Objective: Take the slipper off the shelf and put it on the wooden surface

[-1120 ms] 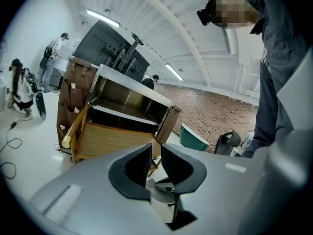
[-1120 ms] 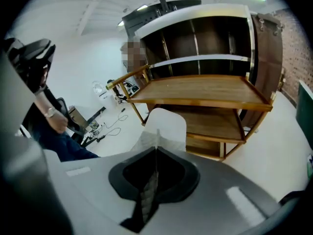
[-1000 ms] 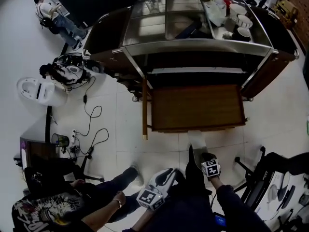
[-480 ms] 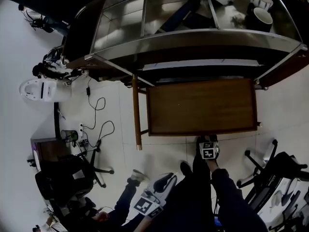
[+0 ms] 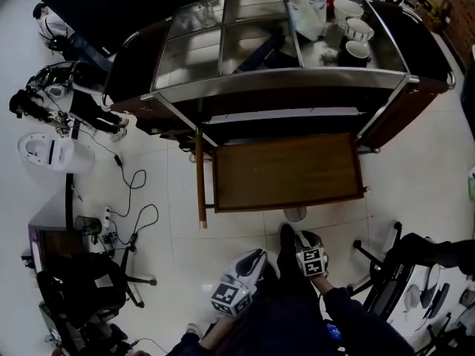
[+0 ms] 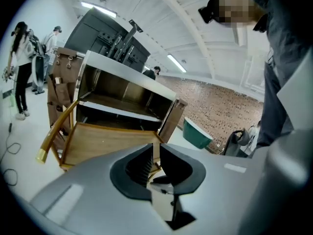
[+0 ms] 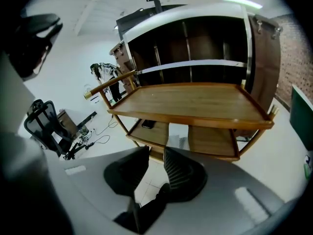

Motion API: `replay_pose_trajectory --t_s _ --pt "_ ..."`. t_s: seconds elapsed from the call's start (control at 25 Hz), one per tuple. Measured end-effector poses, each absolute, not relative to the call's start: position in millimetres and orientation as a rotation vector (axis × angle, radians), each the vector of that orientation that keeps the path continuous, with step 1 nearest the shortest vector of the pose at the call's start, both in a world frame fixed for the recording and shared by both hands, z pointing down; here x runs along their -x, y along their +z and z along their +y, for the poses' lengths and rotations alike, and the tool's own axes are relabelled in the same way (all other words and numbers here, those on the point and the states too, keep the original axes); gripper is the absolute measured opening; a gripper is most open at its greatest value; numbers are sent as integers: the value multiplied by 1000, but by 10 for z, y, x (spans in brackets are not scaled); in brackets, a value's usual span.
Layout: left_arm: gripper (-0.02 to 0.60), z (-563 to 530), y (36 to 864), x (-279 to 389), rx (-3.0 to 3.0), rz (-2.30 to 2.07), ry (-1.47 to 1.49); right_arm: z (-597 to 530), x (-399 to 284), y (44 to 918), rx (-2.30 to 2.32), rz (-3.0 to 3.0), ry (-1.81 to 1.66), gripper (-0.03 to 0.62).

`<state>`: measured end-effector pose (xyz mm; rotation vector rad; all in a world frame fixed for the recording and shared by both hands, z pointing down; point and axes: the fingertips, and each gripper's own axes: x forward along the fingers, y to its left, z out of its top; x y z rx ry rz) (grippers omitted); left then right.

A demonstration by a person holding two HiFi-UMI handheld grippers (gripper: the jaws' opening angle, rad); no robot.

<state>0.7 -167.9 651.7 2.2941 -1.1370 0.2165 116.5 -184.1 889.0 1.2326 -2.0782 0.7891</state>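
Observation:
A wheeled cart stands ahead, and its wooden surface (image 5: 286, 170) (image 7: 195, 102) (image 6: 105, 141) is bare. Under that surface a pale slipper (image 7: 178, 135) rests on the low shelf; in the head view it shows as a pale patch (image 5: 295, 213) by the cart's near edge. My right gripper (image 5: 306, 245) (image 7: 156, 153) hangs short of the cart, aimed at the shelf. Its jaws are opening and hold nothing. My left gripper (image 5: 251, 262) (image 6: 153, 150) is lower and to the left. Only a narrow gap shows between its pads, with nothing in it.
Cups (image 5: 349, 28) crowd the right of the cart's glass top. A dark flat thing (image 7: 148, 124) lies on the low shelf. Cables (image 5: 133, 199) and an office chair (image 5: 89, 288) are to the left, another chair (image 5: 386, 273) to the right, a green bin (image 6: 198, 133) beyond.
The head view swung, so the cart shifted in frame. My right gripper went toward the cart's near edge, then drew back. The left gripper stayed low beside it.

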Motion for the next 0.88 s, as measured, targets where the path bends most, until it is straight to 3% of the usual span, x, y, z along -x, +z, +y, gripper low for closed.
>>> replay_pose_trajectory --t_s 0.36,0.52,0.88 --pt "61 -937 6715 10 -2221 -1038 299 -1132 -1100 7831 -1372 -2128 739 63" --pt "61 -656 6620 -63 -2263 -974 247 -741 -978 7474 -1376 -2151 661 2" --pt "61 -230 6682 -50 -2267 -930 249 -3 -978 7419 -1422 -2083 717 2"
